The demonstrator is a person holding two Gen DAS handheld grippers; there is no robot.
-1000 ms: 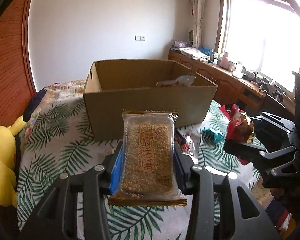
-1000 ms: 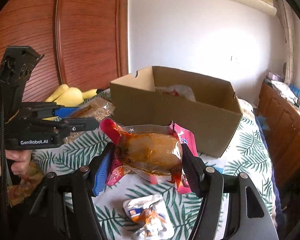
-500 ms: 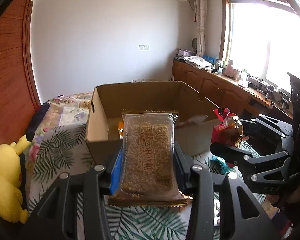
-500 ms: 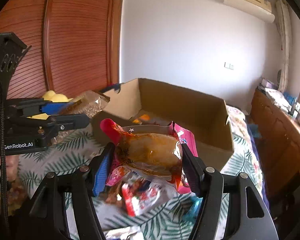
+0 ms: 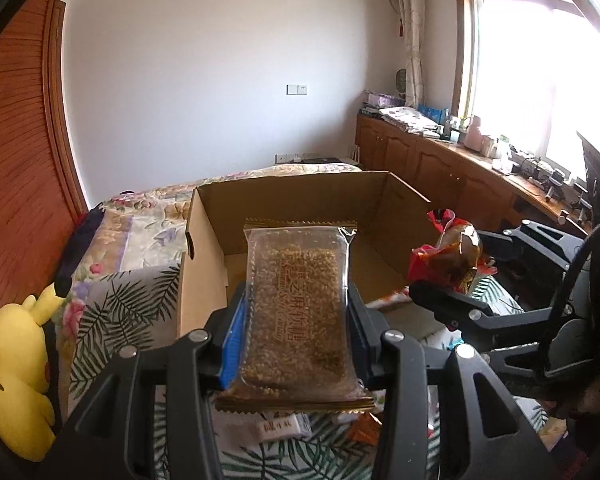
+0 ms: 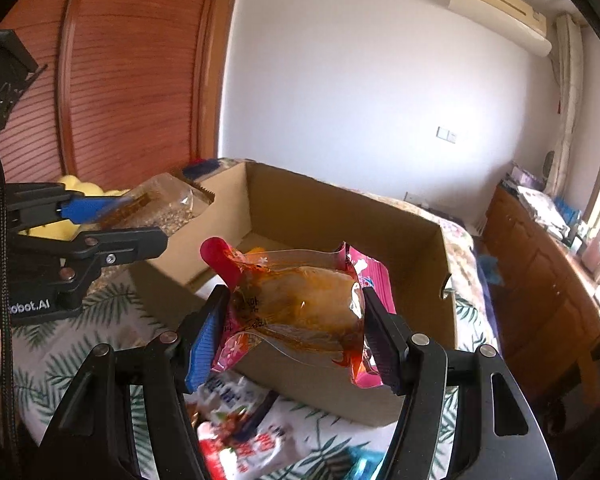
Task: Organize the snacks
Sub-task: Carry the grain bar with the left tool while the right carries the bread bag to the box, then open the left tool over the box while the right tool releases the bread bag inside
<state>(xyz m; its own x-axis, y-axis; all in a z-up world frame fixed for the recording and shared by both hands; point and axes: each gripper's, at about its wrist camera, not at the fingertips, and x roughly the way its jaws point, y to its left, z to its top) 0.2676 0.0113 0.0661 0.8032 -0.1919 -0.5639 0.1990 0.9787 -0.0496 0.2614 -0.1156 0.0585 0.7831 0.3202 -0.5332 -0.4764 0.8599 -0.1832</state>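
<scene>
Clear-wrapped sesame bar (image 5: 296, 312) is clamped in the left claw (image 5: 296, 332) above the open brown cardboard box (image 5: 204, 264). A pink-edged pouch of orange-brown food (image 6: 300, 312) is gripped in the right claw (image 6: 296, 328) over the box's near wall.

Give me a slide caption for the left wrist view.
Left gripper clamps a clear sesame-bar packet before the open brown cardboard box.

The box (image 5: 296, 200) sits on the bed (image 5: 112, 304). Loose snack packs (image 6: 244, 440) lie in front of it. A toy (image 5: 16, 380) sits to its left.
</scene>
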